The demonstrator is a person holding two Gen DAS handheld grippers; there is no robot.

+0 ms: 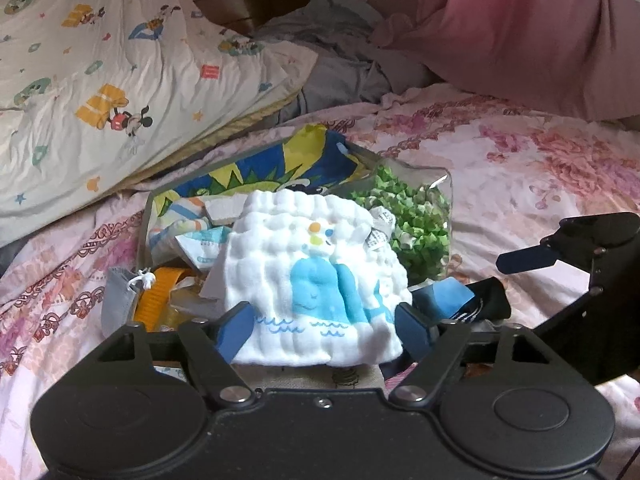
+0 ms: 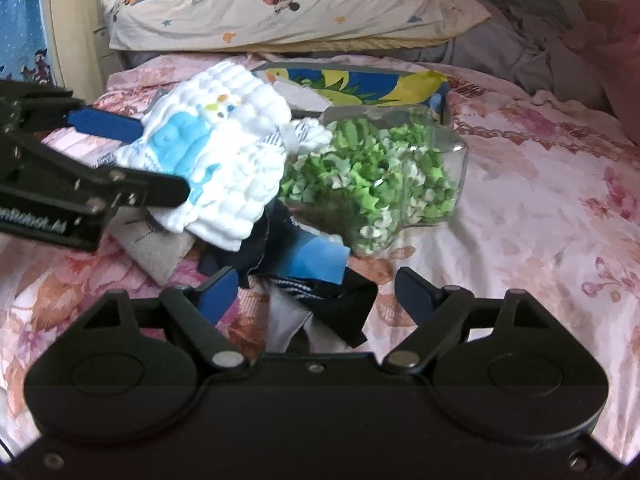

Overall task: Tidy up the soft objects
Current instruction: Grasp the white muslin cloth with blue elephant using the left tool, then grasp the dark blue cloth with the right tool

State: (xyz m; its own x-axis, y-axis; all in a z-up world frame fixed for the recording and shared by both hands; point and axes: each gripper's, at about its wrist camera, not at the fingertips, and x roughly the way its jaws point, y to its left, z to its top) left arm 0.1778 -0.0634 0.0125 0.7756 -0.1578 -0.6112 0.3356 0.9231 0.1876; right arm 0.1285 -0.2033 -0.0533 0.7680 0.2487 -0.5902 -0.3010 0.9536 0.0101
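The left gripper (image 1: 324,322) is holding a white cloth (image 1: 316,276) with a blue whale print, its fingers (image 1: 236,330) spread fairly wide and pressing against the cloth's two lower sides. In the right wrist view, the same gripper (image 2: 160,160) is reaching in from the left, with the cloth (image 2: 224,168) bunched between its fingers and lifted above the pile on the bed.

The right gripper (image 2: 316,288) is hovering low over the bedspread (image 2: 520,200), its fingers (image 2: 218,286) standing wide apart and gripping nothing. Between and just ahead of them, a dark garment (image 2: 340,312) with a blue patch (image 2: 320,260) is lying crumpled on the bed. In the left wrist view, the right gripper's tip (image 1: 532,260) is showing at the right edge, near the same dark garment (image 1: 486,300).

Behind the cloth, a clear jar (image 2: 400,176) of green paper stars is lying on its side, touching the cloth's far edge in the right wrist view. Beyond the jar, a blue and yellow printed fabric (image 1: 276,168) is sitting in a clear bin (image 1: 146,216), along with striped items. An orange strap (image 1: 154,300) and a grey pouch (image 1: 116,300) are resting at the bin's left front. A cartoon-print pillow (image 1: 100,92) is lying at the head of the bed, with grey bedding (image 1: 340,68) and pink fabric (image 1: 520,28) beside it.
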